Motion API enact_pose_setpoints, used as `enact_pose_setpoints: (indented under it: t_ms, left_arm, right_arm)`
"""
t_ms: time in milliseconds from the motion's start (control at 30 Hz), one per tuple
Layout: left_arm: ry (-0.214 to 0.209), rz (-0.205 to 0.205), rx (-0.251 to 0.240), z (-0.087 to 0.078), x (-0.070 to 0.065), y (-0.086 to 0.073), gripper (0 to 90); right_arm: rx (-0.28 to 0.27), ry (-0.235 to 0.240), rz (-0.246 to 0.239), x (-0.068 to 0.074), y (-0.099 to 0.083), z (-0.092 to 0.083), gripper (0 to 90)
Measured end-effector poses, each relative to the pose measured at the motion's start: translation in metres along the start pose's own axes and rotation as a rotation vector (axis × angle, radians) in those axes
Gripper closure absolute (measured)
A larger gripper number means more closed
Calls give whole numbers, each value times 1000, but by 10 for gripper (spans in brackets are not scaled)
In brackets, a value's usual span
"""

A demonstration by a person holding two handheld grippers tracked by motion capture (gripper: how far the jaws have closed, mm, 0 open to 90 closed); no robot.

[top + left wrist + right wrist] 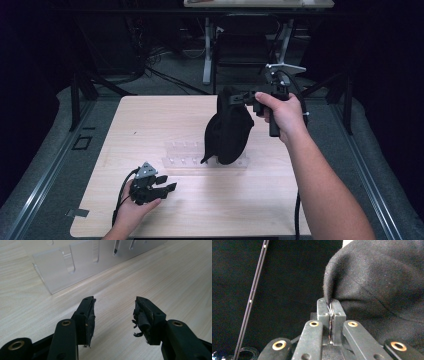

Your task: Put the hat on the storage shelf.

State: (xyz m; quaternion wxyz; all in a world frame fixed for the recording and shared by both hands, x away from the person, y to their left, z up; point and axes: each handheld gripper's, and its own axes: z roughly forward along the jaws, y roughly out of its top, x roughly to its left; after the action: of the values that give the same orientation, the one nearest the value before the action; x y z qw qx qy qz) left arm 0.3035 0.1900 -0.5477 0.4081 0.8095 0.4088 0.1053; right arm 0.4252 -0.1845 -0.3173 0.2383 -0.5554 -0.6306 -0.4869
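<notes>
Pinching the black fabric cap [227,131] by its edge, your right tongs [246,97] dangle it above the clear slotted acrylic rack [182,154]; left tongs [167,184] rest released on the desk [150,120].

Left tool [113,315] agape, right tool [331,305] clamped

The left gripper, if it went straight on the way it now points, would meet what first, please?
Probably the clear acrylic rack: the left gripper, its fingers open and empty, points low across bare table toward the rack's near edge, though depth is hard to judge.
</notes>
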Motion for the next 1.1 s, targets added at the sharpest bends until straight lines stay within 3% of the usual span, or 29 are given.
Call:
enact_pose_setpoints:
  t_ms: [233,500,667,867,1100]
  left_arm:
    - [-24,-37,-40,-2,-1,8,505]
    - [-39,-40,-69,-6,-5,20,516]
    - [-24,-22,-91,-9,-7,28,524]
    - [-35,-22,-101,-11,-9,41,540]
    - [-36,43,-93,-8,-23,57,535]
  right_arm:
    - [6,10,-4,2,-1,7,888]
    - [17,21,-7,7,-2,19,888]
    - [20,24,-5,8,-2,22,887]
    - [27,29,-2,9,-2,25,887]
    - [24,27,-2,10,-2,26,887]
